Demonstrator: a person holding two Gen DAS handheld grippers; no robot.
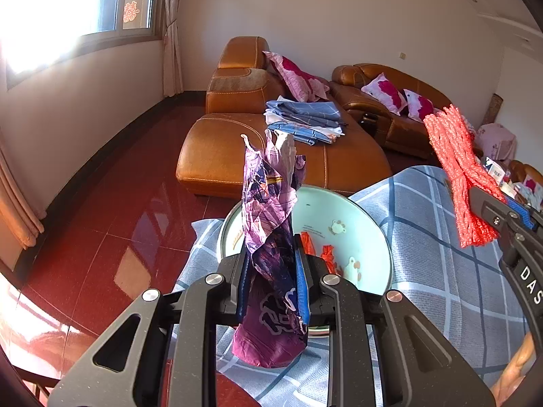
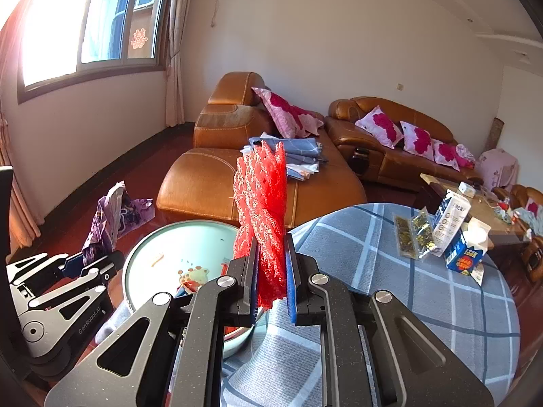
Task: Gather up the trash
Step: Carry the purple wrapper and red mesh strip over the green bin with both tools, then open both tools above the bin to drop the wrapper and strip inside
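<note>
- Two grippers, both loaded, over a round table (image 2: 424,305) with a blue plaid cloth, and that was the biggest thing we had to work around.
- Next down, the pale green basin (image 2: 163,247) sat at the table's left edge, a few red scraps already in it, so we figured that was the trash spot.
- Our left gripper (image 1: 273,271) was clamped on a crumpled purple wrapper (image 1: 268,210), right above the basin.
- Our right gripper (image 2: 271,268) had its jaws pinched on a red foam net (image 2: 261,203), near the basin's right rim, not quite over it.
- Best bet, we reckoned: get each piece well inside the rim before letting go, since both are light and springy and could bounce out.
- Smaller stuff left on the cloth: a milk carton (image 2: 465,254) and snack packets (image 2: 414,234), well apart from the basin.
</note>
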